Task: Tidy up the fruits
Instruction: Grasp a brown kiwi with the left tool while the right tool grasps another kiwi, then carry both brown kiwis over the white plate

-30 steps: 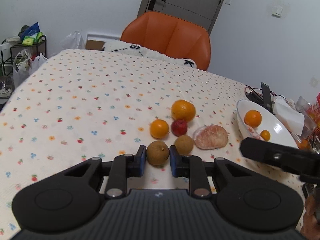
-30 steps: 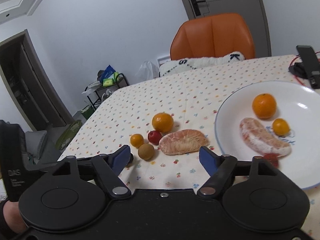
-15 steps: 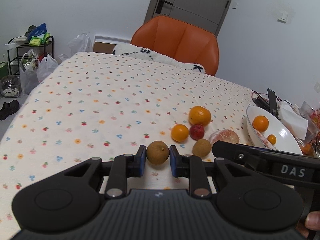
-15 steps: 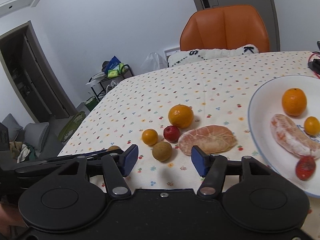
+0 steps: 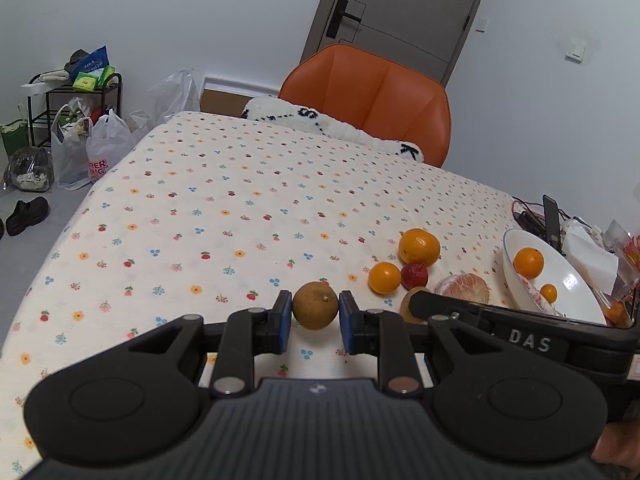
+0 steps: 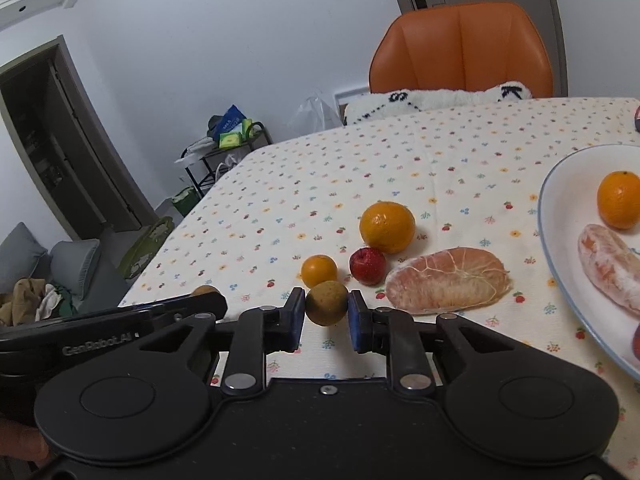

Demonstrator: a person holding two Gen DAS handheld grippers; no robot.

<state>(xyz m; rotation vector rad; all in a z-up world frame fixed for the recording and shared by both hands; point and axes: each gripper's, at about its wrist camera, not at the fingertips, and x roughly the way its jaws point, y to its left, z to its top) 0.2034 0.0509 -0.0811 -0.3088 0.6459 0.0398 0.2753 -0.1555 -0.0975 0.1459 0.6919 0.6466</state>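
My left gripper (image 5: 315, 316) is shut on a round brown fruit (image 5: 315, 311), held above the flowered tablecloth. My right gripper (image 6: 327, 316) is shut on a second brown fruit (image 6: 327, 303), its blue pads touching both sides. Just beyond lie a small orange (image 6: 319, 271), a red fruit (image 6: 367, 265), a big orange (image 6: 387, 227) and a peeled pomelo piece (image 6: 448, 280). At the right a white plate (image 6: 568, 192) holds an orange (image 6: 619, 199) and another pomelo piece (image 6: 608, 268). The left gripper's fruit (image 6: 206, 291) peeks out at lower left in the right wrist view.
An orange chair (image 5: 372, 100) with a white cushion (image 5: 332, 128) stands at the table's far edge. A phone and cables (image 5: 550, 216) and white tissue (image 5: 588, 256) crowd the right edge behind the plate. A shelf (image 5: 76, 100) and plastic bags (image 5: 104, 148) stand on the floor at left.
My right gripper moved left from the plate and went from wide open to shut on the second brown fruit. My left gripper drew back left, still holding its fruit.
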